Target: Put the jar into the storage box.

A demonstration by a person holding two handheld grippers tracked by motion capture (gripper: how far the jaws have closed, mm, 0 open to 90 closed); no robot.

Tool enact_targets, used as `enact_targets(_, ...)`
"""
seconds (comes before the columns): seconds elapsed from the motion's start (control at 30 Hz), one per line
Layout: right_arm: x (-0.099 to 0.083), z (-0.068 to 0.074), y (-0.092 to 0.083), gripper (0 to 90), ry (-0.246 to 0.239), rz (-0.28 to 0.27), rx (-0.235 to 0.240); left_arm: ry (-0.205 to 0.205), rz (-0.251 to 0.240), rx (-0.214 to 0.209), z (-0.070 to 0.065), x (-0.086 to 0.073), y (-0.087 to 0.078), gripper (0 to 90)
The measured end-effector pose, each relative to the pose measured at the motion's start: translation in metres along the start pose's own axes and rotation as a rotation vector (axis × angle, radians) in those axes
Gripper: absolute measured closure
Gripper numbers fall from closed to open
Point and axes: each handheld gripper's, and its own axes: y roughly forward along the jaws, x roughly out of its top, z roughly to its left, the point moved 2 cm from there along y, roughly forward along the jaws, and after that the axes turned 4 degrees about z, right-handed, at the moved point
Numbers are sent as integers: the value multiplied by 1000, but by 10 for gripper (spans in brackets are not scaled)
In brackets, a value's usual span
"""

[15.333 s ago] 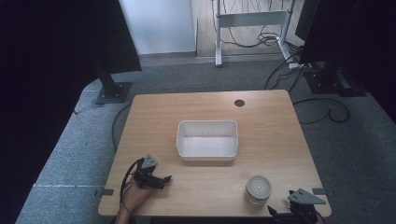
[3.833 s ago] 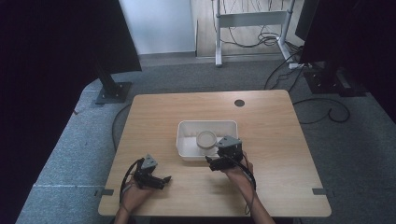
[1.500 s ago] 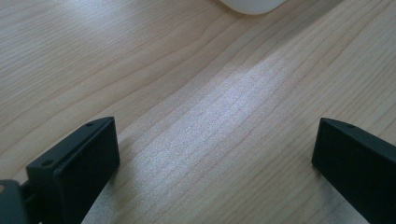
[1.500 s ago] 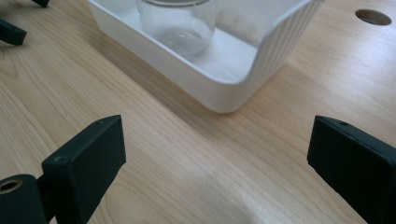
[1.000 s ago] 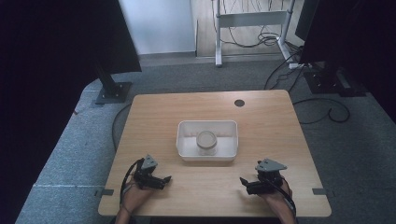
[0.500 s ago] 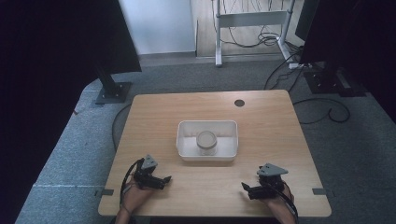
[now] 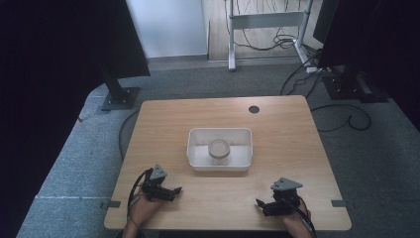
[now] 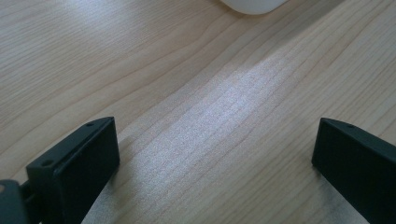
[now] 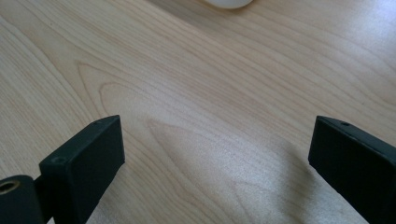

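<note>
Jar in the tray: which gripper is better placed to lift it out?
Marginally the left. The jar stands mid-tray. Both grippers are open at the near edge, but the left gripper points toward the tray, while the right gripper points sideways.

The high view is dim overall, with deep black at the left side and far right corner, while the worktop is evenly and softly lit and the white tray looks bright. In the left gripper view a pale sheen runs diagonally across the wood grain between the jaws. In the right gripper view a soft shadow lies there, and the near jaws are slightly blurred.
</note>
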Motion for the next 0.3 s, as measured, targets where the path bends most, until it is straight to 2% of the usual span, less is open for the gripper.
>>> enact_targets(0.3,-3,1,2,30,5,20,-2,0,0,0,0,0,0,5)
